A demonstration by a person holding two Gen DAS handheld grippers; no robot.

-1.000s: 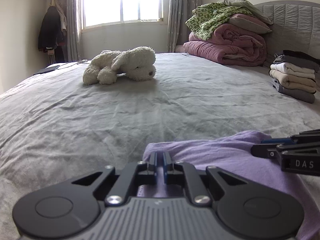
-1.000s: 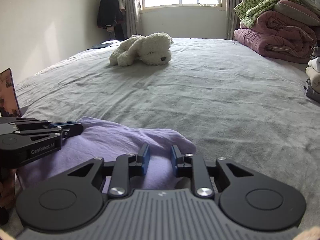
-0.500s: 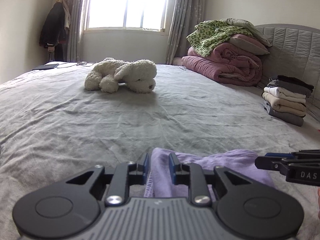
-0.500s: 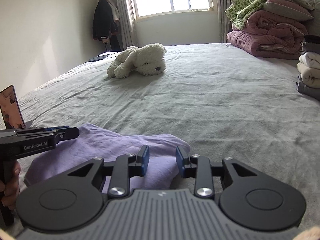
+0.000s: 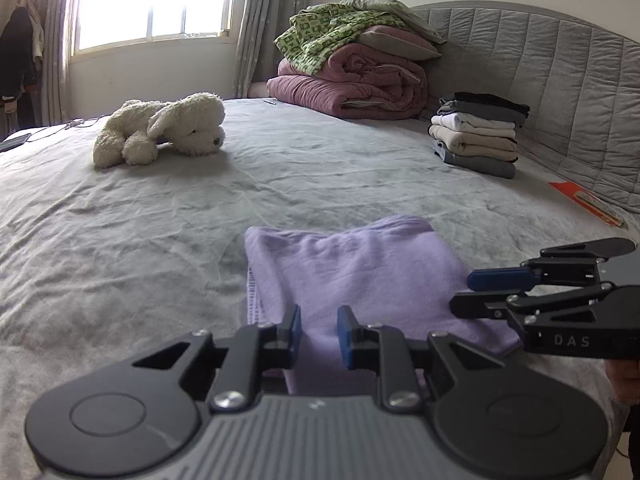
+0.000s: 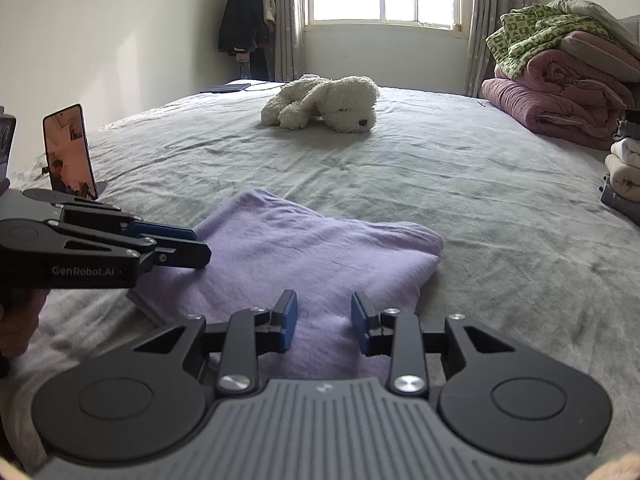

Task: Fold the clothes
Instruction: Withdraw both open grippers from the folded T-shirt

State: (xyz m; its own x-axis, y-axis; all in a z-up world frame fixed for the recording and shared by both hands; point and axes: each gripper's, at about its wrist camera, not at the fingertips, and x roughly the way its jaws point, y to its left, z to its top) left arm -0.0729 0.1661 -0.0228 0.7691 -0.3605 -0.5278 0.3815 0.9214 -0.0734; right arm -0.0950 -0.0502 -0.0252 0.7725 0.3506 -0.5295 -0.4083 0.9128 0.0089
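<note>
A folded purple garment (image 5: pixel 352 264) (image 6: pixel 304 248) lies flat on the grey bed sheet (image 5: pixel 160 240), near the front edge. In the left wrist view my left gripper (image 5: pixel 319 330) hovers over the garment's near left part. Its blue pads stand a little apart and the cloth runs beneath them, not pinched. My right gripper (image 6: pixel 324 318) is open over the near right part, nothing between its pads. Each gripper shows from the side in the other's view: the right gripper (image 5: pixel 466 292) at the garment's right edge, the left gripper (image 6: pixel 198 246) at its left edge.
A white plush dog (image 5: pixel 168 128) (image 6: pixel 328 102) lies mid-bed. Rolled quilts (image 5: pixel 352 76) sit by the grey headboard (image 5: pixel 560 80), with a stack of folded clothes (image 5: pixel 476 136) next to them. A phone on a stand (image 6: pixel 70 152) is at the left bed edge. An orange item (image 5: pixel 584 200) lies far right.
Both grippers' jaws have spread apart; the left was shut at the cloth's edge a second ago. Both have drawn back from the garment, which now lies flat and shows more fully.
</note>
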